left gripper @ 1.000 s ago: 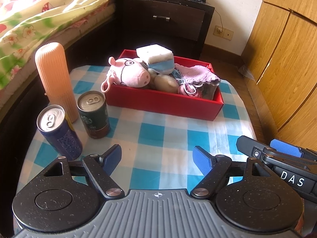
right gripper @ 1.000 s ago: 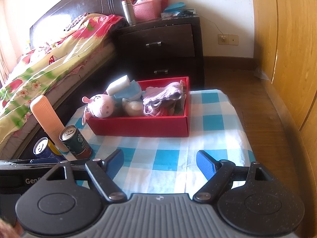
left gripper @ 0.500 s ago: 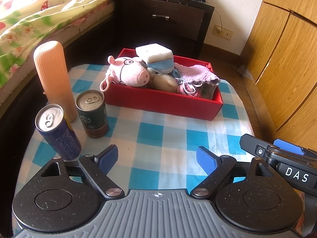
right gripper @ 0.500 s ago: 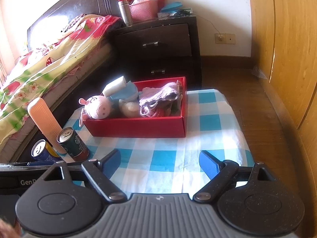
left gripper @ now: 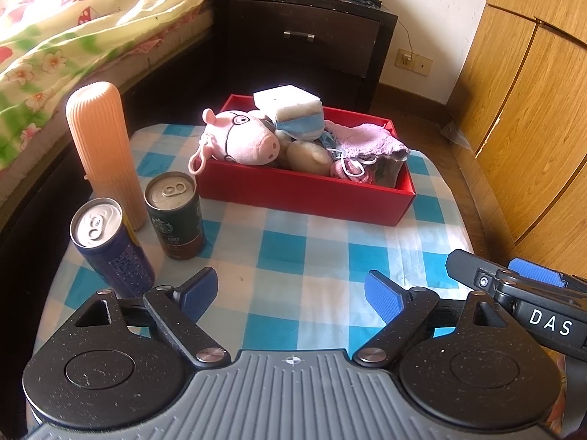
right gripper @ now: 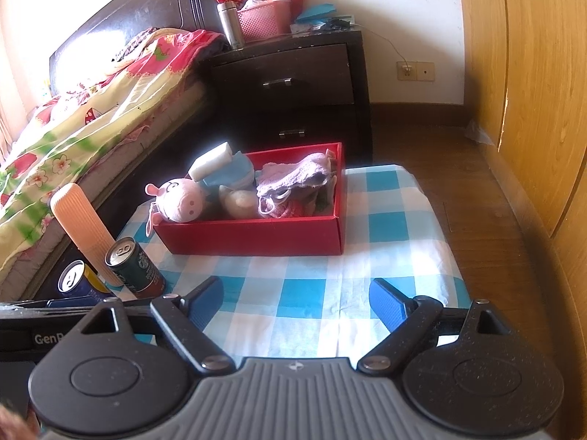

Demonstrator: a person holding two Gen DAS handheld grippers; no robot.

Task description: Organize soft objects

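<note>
- Upper left of the left wrist view: bed [left gripper: 66,29] under a flowered quilt, dark nightstand [left gripper: 308,36] to its right.
- Left edge of the checked surface [left gripper: 301,256]: ribbed peach cylinder [left gripper: 102,146] standing upright, with a blue can [left gripper: 110,245] and a dark green can [left gripper: 175,216] just in front of it, all three close together and upright.
- Centre of the frame, beyond the cans: red box [left gripper: 304,190] resting on the surface, packed with soft things.
- Inside the box, left to right: pink pig plush [left gripper: 242,139] with its head over the left rim and a loop hanging outside the wall, white sponge block [left gripper: 290,104] perched on a blue face mask [left gripper: 304,128], a pale rounded lump [left gripper: 308,156] below them, lilac knitted cloth [left gripper: 367,139] filling the right end.
- Bottom of the frame: left tool [left gripper: 291,293] spread wide with nothing between its blue pads, only bare checked cloth; box well apart from it, up the frame and roughly centred on the gap.
- Lower right corner: body of the other tool, marked DAS, poking in at the surface's edge.
- Right wrist view, left to right: same cylinder and cans at lower left, red box [right gripper: 253,234] in the middle, wooden wardrobe [right gripper: 532,73] on the right.
- Bottom of that view: right tool [right gripper: 295,300] also wide apart and holding nothing; box up the frame and slightly left of the gap, clear of both pads.
</note>
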